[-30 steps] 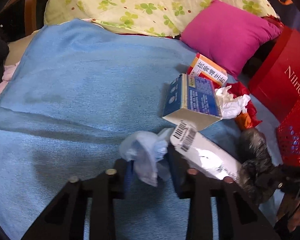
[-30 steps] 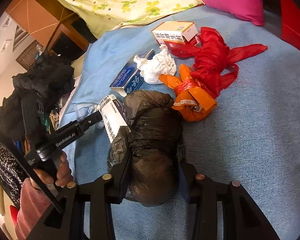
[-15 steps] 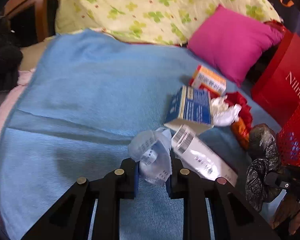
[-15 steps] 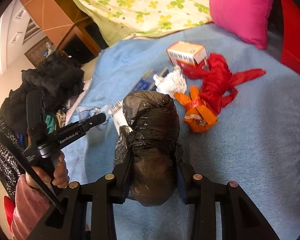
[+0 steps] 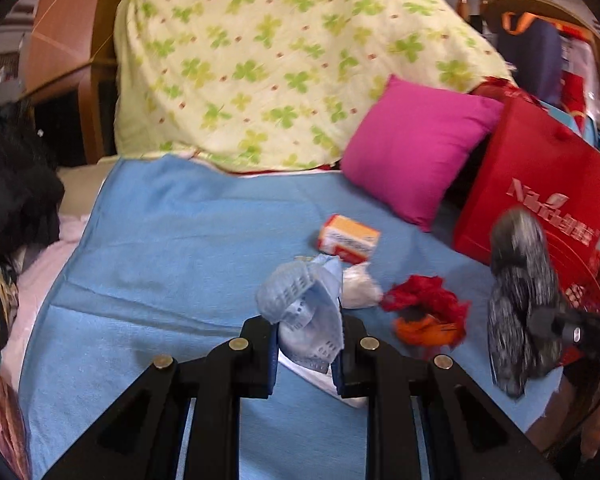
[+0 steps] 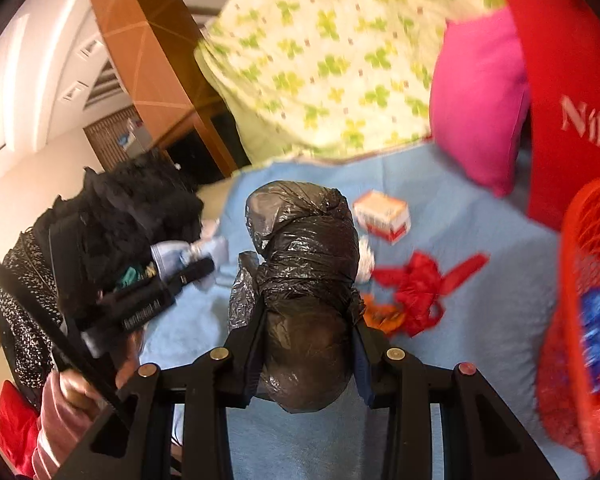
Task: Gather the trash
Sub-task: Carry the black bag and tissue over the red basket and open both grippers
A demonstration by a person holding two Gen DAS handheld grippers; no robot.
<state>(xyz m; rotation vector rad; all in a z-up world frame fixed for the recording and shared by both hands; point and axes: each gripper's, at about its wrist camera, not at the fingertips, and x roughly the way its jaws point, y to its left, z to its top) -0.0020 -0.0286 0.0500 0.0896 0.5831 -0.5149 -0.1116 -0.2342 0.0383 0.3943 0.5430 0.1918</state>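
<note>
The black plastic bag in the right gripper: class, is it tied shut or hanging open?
Shut. The black plastic bag is twisted into a tight knotted bundle with no open mouth showing, clamped between the right gripper's fingers.

Red bag (image 6: pixel 572 92): white lettering starting "Nilr", rest cut off or blurred. Print on the orange-and-white box (image 5: pixel 350 238) and the other gripper's side: unreadable.

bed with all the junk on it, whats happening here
A person is clearing trash off a bed with a gripper in each hand. The left gripper is shut on a crumpled blue face mask; the right gripper is clamped on a knotted black plastic bag. Both are held above the blue blanket. An orange and white box, a white tissue wad and red and orange bags lie there uncollected. A red mesh basket stands at the right.
</note>
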